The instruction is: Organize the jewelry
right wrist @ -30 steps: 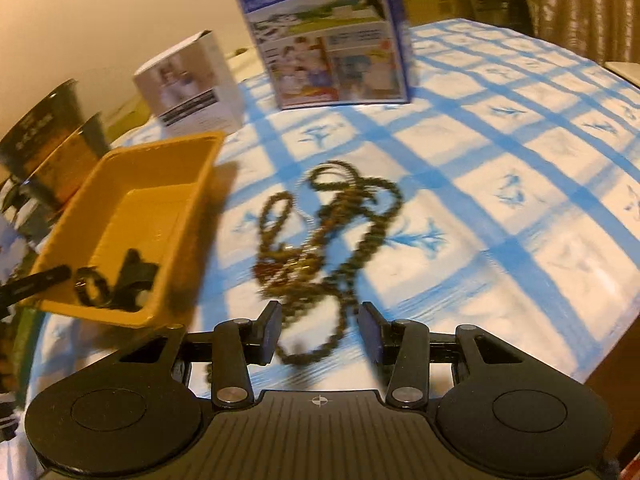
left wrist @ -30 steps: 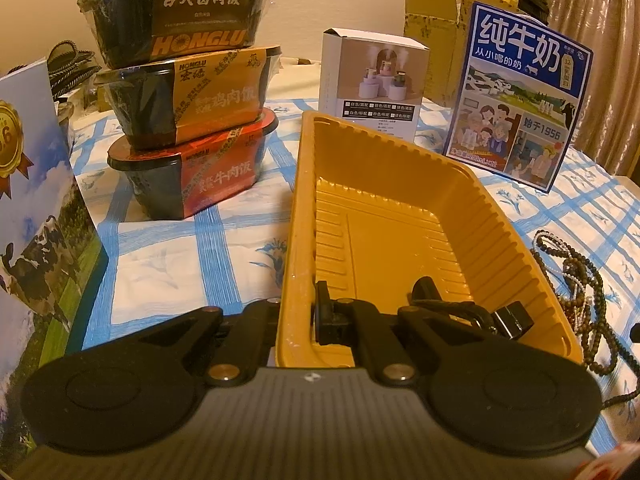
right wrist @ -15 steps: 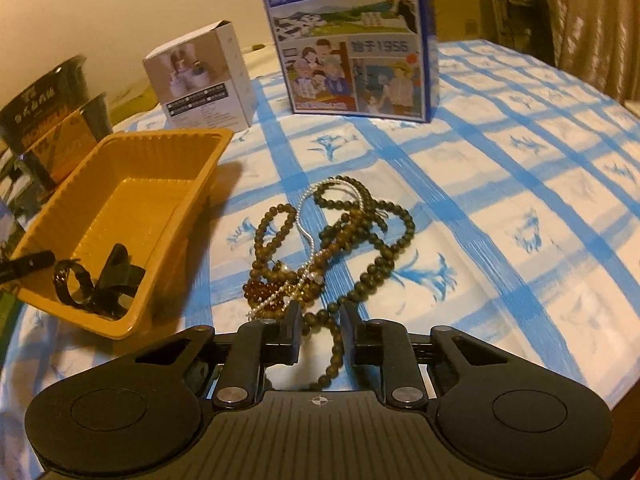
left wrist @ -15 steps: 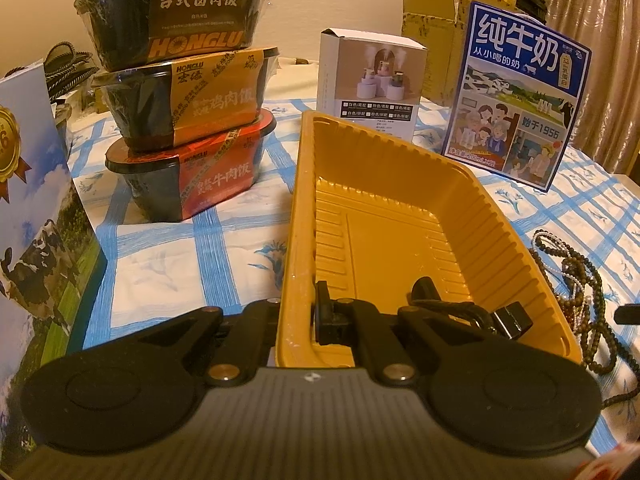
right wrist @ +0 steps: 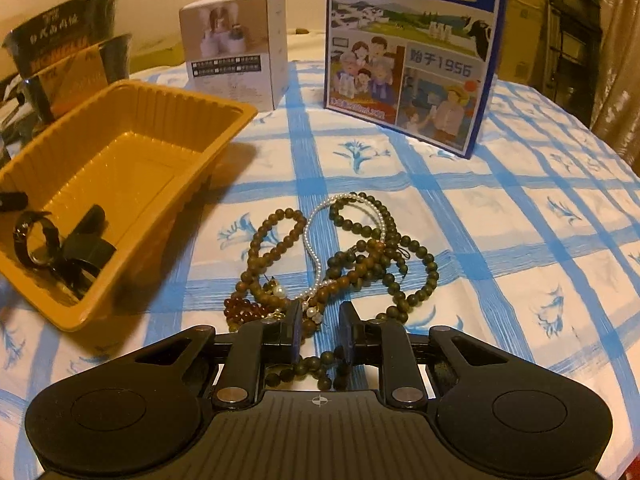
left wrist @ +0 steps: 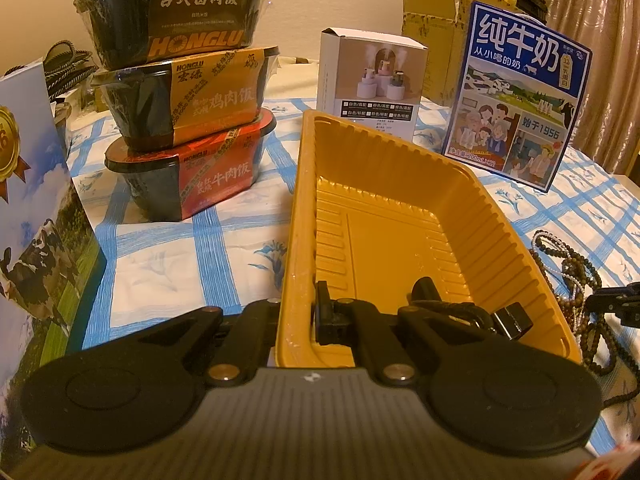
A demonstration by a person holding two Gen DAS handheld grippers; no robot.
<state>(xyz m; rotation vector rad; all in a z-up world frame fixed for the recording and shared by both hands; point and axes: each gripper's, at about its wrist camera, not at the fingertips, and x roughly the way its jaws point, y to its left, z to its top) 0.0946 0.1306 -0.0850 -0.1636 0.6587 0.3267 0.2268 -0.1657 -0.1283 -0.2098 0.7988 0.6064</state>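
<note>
- Jewelry is lying in a tangled pile of bead strands (right wrist: 340,256) on the checked tablecloth (right wrist: 520,216), just beside the yellow tray (right wrist: 132,152); the nearest loops are sitting between the fingers of the right gripper (right wrist: 320,334).
- Right gripper fingers are standing slightly parted around those beads, straddling them rather than visibly pinching; a second ago the gap was wider and the view was tilted and blurred, so the fingers have been closing in and the tool has been levelling out.
- Risk, as I judge it: the dark, brown, red and pearl strands are looping through one another, so a lift is likely dragging the whole knot, or letting a loosely caught strand slide out between the pads.
- Left gripper (left wrist: 298,316) is clamping the near wall of the tray, one finger outside and one inside, and its hold is looking unchanged from a second ago.
- Inside the tray a black watch (right wrist: 52,248) is resting at the near end; dangling beads could be snagging on the tray's rim, or tipping the light tray if the left hold is slipping.
- Farther back, the white box (right wrist: 236,48), the blue milk carton (right wrist: 412,48) and the stacked rice bowls (left wrist: 180,92) are standing well apart from the pile, where a wide swing could be knocking them.
</note>
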